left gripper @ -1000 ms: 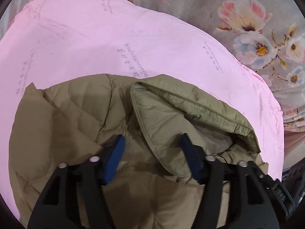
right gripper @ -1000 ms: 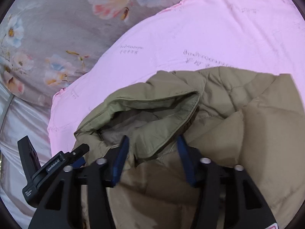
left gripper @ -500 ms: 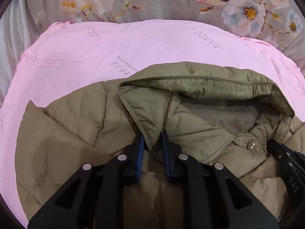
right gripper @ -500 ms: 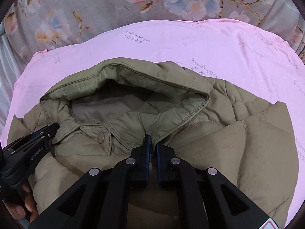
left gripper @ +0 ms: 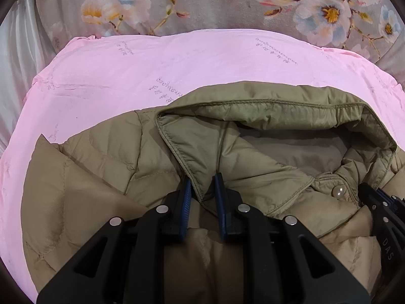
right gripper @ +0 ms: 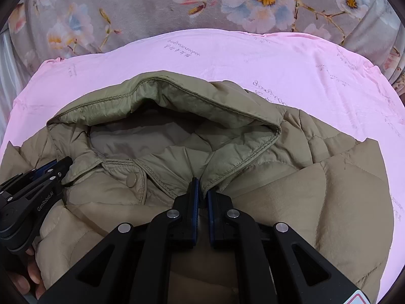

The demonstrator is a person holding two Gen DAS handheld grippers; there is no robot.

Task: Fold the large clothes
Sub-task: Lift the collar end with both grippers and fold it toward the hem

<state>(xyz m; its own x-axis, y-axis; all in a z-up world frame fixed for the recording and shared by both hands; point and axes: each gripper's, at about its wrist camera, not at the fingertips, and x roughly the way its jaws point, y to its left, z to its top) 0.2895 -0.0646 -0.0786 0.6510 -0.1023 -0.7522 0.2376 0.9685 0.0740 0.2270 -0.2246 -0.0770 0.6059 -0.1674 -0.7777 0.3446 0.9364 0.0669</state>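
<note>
An olive-tan quilted jacket [left gripper: 101, 177] [right gripper: 329, 190] lies on a pink sheet, its hood [left gripper: 265, 116] [right gripper: 177, 96] spread open toward the far side. My left gripper [left gripper: 202, 185] is shut on the hood's left corner where it meets the shoulder. My right gripper [right gripper: 202, 187] is shut on the hood's right corner, its blue pads almost touching. Each gripper shows in the other's view: the right one at the edge [left gripper: 379, 217], the left one [right gripper: 33, 190] with a hand under it. A snap button [left gripper: 338, 191] [right gripper: 132, 179] sits at the neck opening.
The pink sheet [left gripper: 177, 63] [right gripper: 316, 76] with faint script covers the surface under the jacket. Beyond it lies a grey floral bedspread [left gripper: 215, 2] [right gripper: 139, 7]. White fabric [left gripper: 15, 50] hangs at the far left.
Both grippers went from open around the hood's corners to shut on them and rolled level, so the hood now faces squarely. Over the last half second nothing has shifted.
</note>
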